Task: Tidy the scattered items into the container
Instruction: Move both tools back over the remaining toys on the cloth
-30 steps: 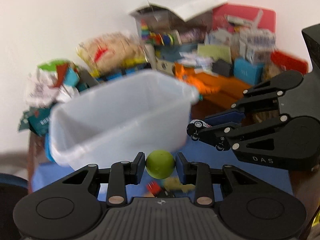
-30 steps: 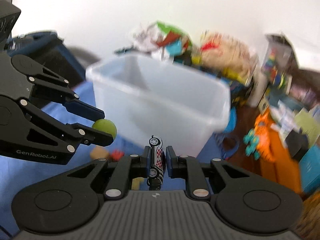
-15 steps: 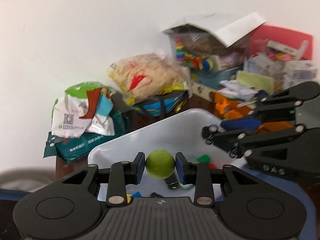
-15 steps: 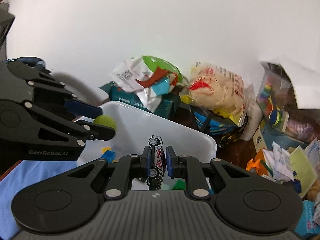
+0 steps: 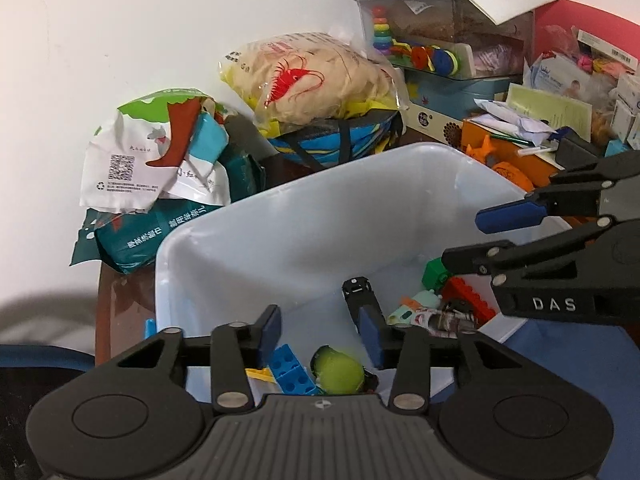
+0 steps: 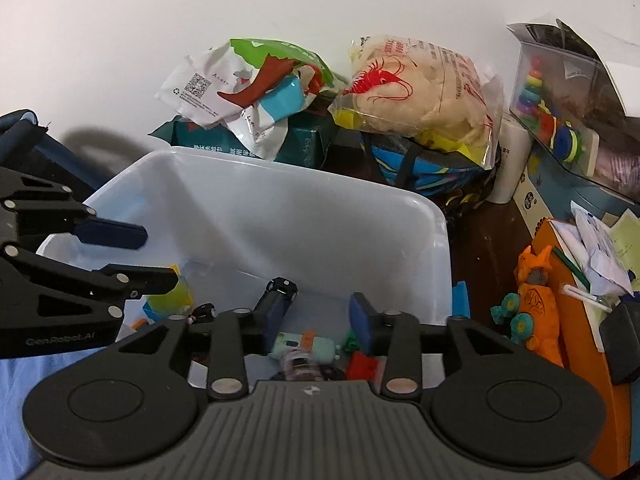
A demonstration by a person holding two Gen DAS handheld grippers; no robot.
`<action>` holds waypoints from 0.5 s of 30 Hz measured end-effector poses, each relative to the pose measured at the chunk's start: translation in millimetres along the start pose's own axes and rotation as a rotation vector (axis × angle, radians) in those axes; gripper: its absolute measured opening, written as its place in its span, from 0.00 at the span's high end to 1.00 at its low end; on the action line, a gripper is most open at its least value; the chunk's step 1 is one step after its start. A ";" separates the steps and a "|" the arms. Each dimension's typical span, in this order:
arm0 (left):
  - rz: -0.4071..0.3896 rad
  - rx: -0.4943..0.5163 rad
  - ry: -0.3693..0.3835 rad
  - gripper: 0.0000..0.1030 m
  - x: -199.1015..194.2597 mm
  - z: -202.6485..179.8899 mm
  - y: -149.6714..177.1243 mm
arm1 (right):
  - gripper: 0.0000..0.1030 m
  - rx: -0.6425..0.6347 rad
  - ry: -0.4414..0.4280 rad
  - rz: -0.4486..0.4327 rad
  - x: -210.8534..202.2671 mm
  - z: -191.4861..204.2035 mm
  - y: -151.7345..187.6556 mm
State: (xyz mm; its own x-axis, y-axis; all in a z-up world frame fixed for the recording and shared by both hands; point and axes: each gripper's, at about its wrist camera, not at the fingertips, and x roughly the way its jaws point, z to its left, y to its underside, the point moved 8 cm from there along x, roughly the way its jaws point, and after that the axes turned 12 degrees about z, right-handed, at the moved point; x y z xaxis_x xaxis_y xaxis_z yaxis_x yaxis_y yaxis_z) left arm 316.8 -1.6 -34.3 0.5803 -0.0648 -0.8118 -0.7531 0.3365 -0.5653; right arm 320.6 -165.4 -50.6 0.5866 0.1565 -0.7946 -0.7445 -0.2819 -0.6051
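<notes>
A white plastic bin (image 5: 288, 216) (image 6: 280, 204) sits below both grippers. My left gripper (image 5: 318, 330) is open and empty above its near side; the green ball (image 5: 340, 374) lies in the bin just below it, beside a blue brick (image 5: 290, 372). My right gripper (image 6: 320, 312) is open and empty over the bin; the small checkered toy car (image 5: 444, 318) (image 6: 300, 366) lies on the bin floor among a black car (image 5: 358, 292) (image 6: 280, 290), a red brick (image 5: 468, 298) and a green block (image 5: 434, 272). The right gripper shows at the right in the left wrist view (image 5: 492, 240).
Behind the bin stand a crumpled white-green bag (image 5: 156, 156), a shrimp-cracker bag (image 5: 312, 76), a clear toy box (image 5: 440, 40) and piled papers. An orange toy (image 6: 536, 300) lies right of the bin. Blue cloth (image 5: 568, 360) covers the table.
Both grippers moved over the bin and opened. The green ball dropped from the left gripper and the toy car from the right gripper into the bin.
</notes>
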 end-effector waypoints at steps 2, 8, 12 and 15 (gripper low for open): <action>-0.015 -0.004 0.000 0.49 -6.2 1.3 -1.6 | 0.55 -0.003 -0.003 -0.014 -5.1 1.6 -1.3; -0.068 -0.046 0.008 0.45 -39.9 2.1 6.5 | 0.48 -0.019 -0.011 -0.100 -37.5 9.6 -3.8; -0.101 -0.052 0.014 0.40 -66.8 -2.7 28.5 | 0.47 -0.025 -0.014 -0.146 -65.1 12.9 8.3; -0.107 -0.073 -0.005 0.40 -78.5 -6.1 48.7 | 0.42 -0.029 -0.013 -0.153 -77.0 15.7 25.4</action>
State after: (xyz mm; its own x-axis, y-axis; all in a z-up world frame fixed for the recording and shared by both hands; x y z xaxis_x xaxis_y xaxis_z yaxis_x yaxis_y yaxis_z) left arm 232.7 14.2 1.0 0.6602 -0.0920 -0.7455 -0.7072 0.2584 -0.6582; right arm 251.5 -169.8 -5.5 0.6879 0.2123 -0.6940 -0.6374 -0.2806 -0.7176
